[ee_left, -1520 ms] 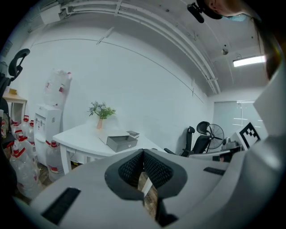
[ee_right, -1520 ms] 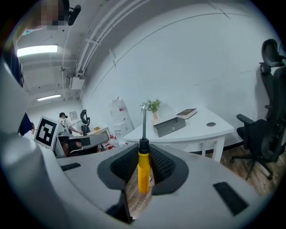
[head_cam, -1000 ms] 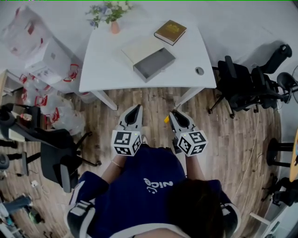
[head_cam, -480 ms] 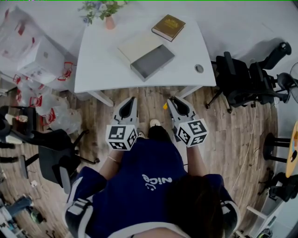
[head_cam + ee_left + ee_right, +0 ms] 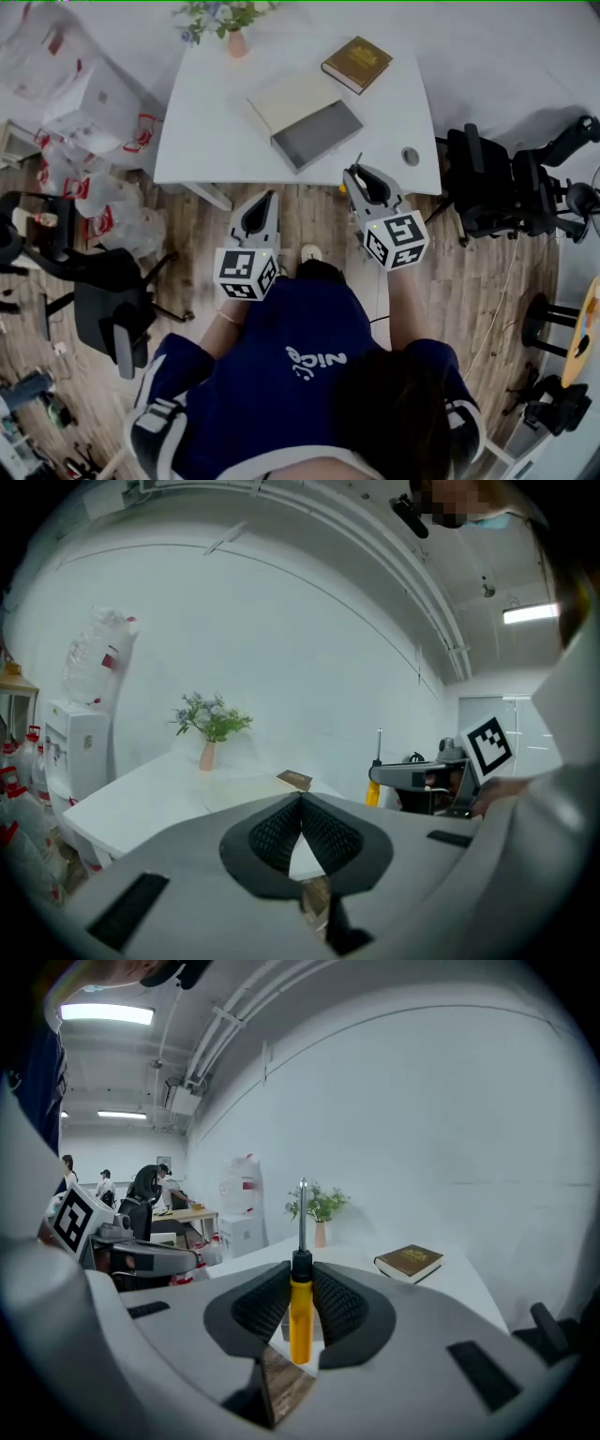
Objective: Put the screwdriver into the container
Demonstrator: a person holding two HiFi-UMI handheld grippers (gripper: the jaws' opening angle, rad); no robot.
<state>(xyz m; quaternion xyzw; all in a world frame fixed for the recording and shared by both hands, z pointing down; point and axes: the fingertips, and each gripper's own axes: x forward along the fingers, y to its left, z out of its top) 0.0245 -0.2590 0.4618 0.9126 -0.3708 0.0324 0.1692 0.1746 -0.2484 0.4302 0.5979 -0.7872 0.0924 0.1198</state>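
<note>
A screwdriver [image 5: 300, 1316] with a yellow handle stands upright between the pads of my right gripper [image 5: 300, 1290], which is shut on it; its metal shaft [image 5: 302, 1215] points up. From the head view, the right gripper [image 5: 356, 174] hangs at the white table's [image 5: 206, 141] near edge, just right of the open grey container [image 5: 317, 136]. My left gripper [image 5: 262, 201] stays lower, over the wooden floor short of the table. Its pads [image 5: 281, 832] meet at the tip with nothing between them. In the left gripper view the screwdriver [image 5: 373, 792] shows at the right.
A beige lid [image 5: 289, 97] lies against the container. A brown book [image 5: 356, 64] and a vase of flowers [image 5: 236, 41] sit at the table's far side. Black office chairs [image 5: 506, 183] stand at the right, another chair [image 5: 108, 300] and plastic bags [image 5: 89, 122] at the left.
The right gripper has carried the screwdriver up and forward to the table's near edge, rolling as it went. The left gripper has edged forward a little.
</note>
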